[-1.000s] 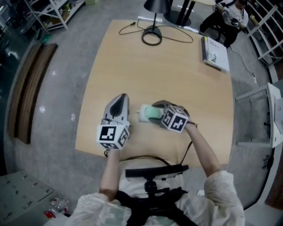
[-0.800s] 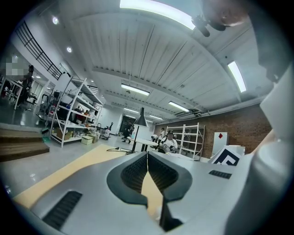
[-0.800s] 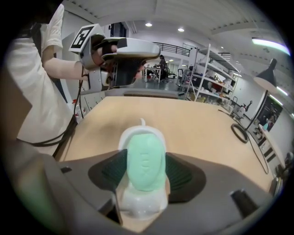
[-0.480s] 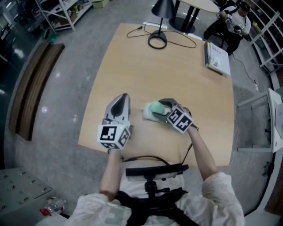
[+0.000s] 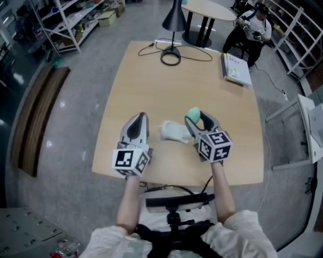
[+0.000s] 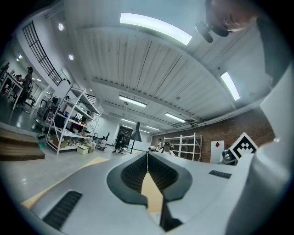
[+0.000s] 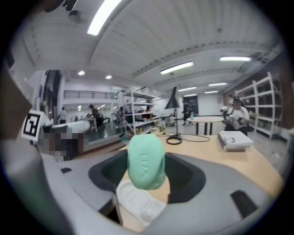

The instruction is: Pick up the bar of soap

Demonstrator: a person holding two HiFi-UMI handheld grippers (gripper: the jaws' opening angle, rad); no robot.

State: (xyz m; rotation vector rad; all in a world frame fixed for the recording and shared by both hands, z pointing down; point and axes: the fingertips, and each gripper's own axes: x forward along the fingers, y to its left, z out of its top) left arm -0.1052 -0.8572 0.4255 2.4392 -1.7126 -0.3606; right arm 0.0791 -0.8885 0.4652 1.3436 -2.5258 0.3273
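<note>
A mint green bar of soap (image 5: 194, 114) (image 7: 146, 160) is clamped between the jaws of my right gripper (image 5: 199, 121) (image 7: 147, 176), lifted off the table. Below and to its left lies a white soap dish (image 5: 175, 132) (image 7: 138, 204) on the light wood table (image 5: 151, 80). My left gripper (image 5: 137, 123) (image 6: 147, 170) rests left of the dish, its jaws closed together with nothing between them.
At the table's far edge stand a black lamp (image 5: 172, 22) with a ring base and cable, and a book (image 5: 235, 69) at the far right corner. A round table (image 5: 207, 10), shelving and a seated person lie beyond.
My right gripper has lifted the soap off the white dish and swung to the right. The dish stays on the table. The left gripper has barely moved.
</note>
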